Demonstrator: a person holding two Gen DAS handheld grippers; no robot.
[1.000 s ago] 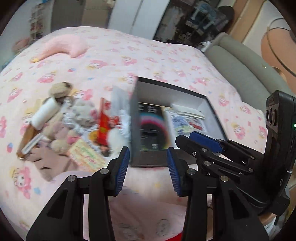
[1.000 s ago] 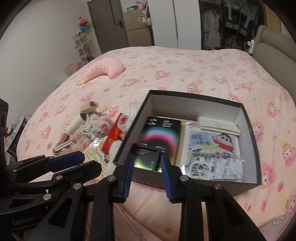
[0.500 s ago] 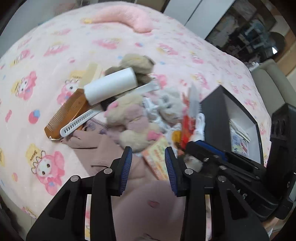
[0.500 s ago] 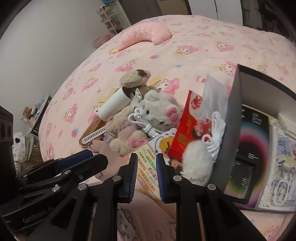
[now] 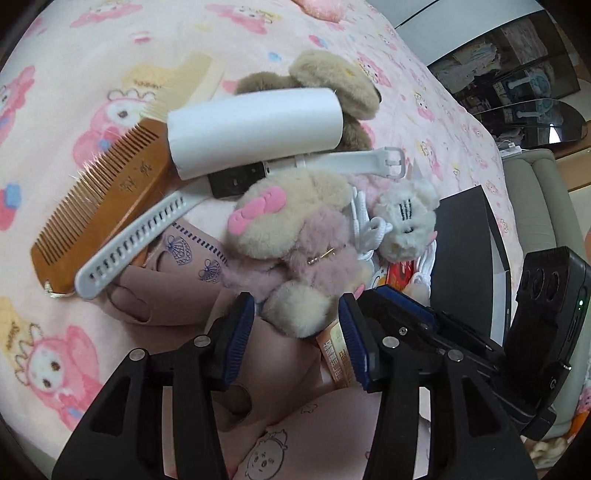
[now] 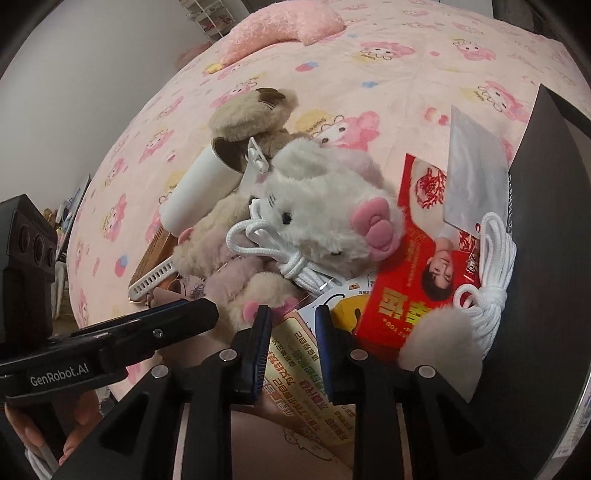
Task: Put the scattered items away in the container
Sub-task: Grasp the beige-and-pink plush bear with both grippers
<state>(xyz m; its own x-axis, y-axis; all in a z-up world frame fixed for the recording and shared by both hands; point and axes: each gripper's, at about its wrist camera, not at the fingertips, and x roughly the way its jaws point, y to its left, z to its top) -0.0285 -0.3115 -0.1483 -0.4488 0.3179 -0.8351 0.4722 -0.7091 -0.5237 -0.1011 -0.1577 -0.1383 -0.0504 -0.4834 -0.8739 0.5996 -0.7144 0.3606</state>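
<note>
A pile of items lies on the pink bedspread beside the black box (image 5: 465,251). My left gripper (image 5: 297,334) is open, its jaws either side of the foot of a beige-and-pink plush toy (image 5: 295,236). My right gripper (image 6: 291,347) is open and empty, low over a printed leaflet (image 6: 295,373), just in front of the same plush (image 6: 236,266). A white plush cat (image 6: 325,210), white cord (image 6: 291,258), red packet (image 6: 417,258), white roll (image 5: 255,129), wooden comb (image 5: 99,206) and white strap (image 5: 129,240) lie in the pile.
A brown plush (image 5: 332,85) lies behind the roll. A pink cloth (image 5: 177,288) lies under the pile. A pink pillow (image 6: 280,29) is far back on the bed. A grey sofa (image 5: 535,206) stands beyond the box (image 6: 546,221).
Both grippers have swung left from the box and moved down close to the pile. The left jaws have opened wider around the plush's foot.
</note>
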